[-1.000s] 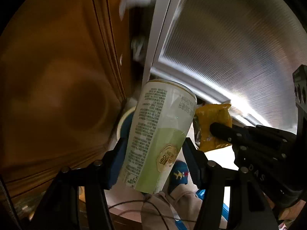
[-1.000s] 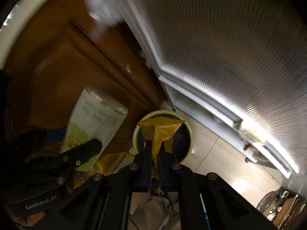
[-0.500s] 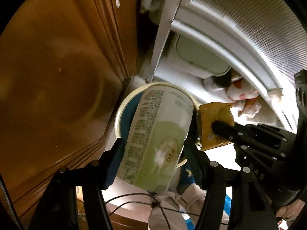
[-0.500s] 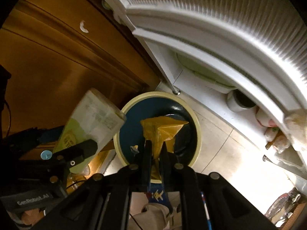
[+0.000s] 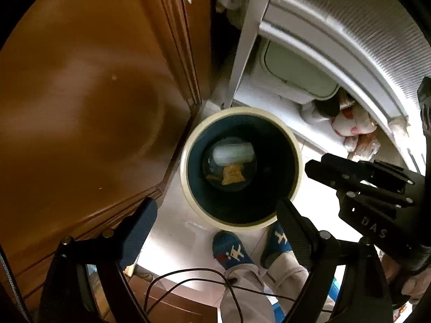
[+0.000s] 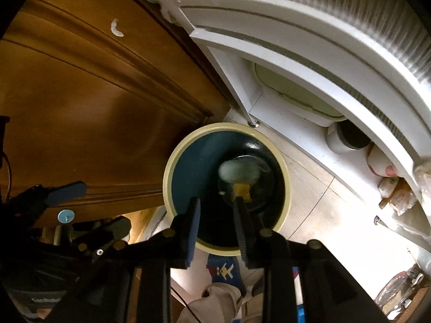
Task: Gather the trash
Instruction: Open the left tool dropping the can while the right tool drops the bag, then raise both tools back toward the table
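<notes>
A home: wooden door [image 5: 94,94], slippers [image 5: 233,247], bin [image 5: 239,224].

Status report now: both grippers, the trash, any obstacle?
Left gripper, right gripper opening, empty. Can and yellow wrapper in bin. No obstacle seen.

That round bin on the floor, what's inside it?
At the bottom of the bin lie a pale can and a yellow wrapper, the wrapper partly on the can. The bin's dark wall and shadow hide anything else down there.
</notes>
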Demonstrator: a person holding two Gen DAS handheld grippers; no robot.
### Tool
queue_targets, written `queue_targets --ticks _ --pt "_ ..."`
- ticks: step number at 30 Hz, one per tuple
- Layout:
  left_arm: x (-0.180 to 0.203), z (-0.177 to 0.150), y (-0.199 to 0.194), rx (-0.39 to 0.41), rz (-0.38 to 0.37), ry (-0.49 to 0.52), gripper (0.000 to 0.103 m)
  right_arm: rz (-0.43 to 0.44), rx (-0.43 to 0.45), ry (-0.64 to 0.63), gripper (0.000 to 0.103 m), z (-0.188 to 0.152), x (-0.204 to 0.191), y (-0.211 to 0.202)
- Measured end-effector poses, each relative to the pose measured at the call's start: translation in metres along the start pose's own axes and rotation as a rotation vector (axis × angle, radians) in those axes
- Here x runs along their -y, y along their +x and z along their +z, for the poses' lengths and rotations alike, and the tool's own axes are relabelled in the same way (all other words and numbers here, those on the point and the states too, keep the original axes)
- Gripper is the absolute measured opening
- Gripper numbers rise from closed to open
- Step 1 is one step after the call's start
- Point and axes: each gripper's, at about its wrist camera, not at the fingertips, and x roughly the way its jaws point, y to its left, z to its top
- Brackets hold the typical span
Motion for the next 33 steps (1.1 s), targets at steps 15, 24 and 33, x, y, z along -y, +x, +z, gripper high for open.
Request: queue_targets --ticks 15,24,33 --pt "0.016 -0.016 -0.135 0.166 0.0 0.003 0.089 -0.015 0.09 -0.02 0.026 -0.006 -0.025 -0.104" --pt "0.026 -0.032 -0.249 0.289 -0.043 0.026 0.089 -0.013 0.167 -0.036 0.026 -0.016 -0.051 -0.196" --pt "0.024 -0.046 -0.362 0.418 -0.145 0.049 0.093 -0.011 0.294 -0.091 0.026 -0.024 -0.09 -0.299"
